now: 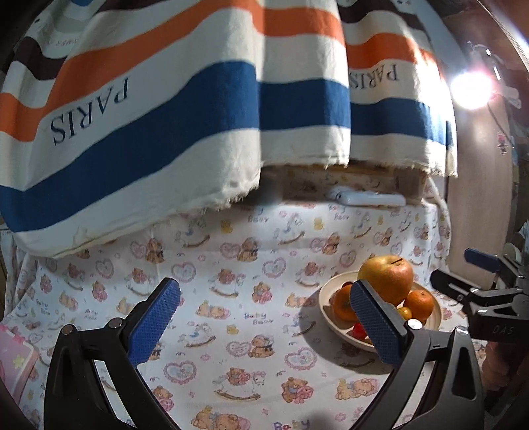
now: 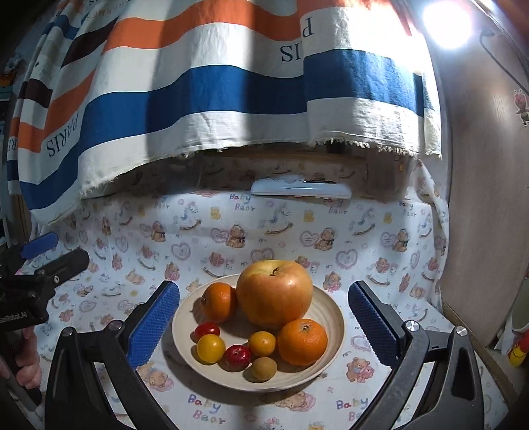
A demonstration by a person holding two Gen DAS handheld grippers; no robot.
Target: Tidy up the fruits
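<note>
A cream bowl (image 2: 327,317) sits on the bear-print cloth and holds a large apple (image 2: 274,292), two oranges (image 2: 302,342) (image 2: 219,301), and several small red, yellow and brown fruits (image 2: 237,357). My right gripper (image 2: 263,325) stands open just in front of the bowl, its blue pads (image 2: 153,325) on either side of it, nothing held. In the left wrist view the bowl (image 1: 327,291) with the apple (image 1: 385,278) lies at the right, partly behind the right pad. My left gripper (image 1: 264,325) is open over bare cloth, left of the bowl.
A striped "PARIS" towel (image 1: 185,109) hangs across the back. A white flat device (image 2: 299,191) lies at the cloth's far edge. A bright lamp (image 2: 446,23) glares top right beside a wooden panel (image 2: 489,198). A pink object (image 1: 15,357) sits at the left edge. A hand (image 2: 23,360) holds the other gripper.
</note>
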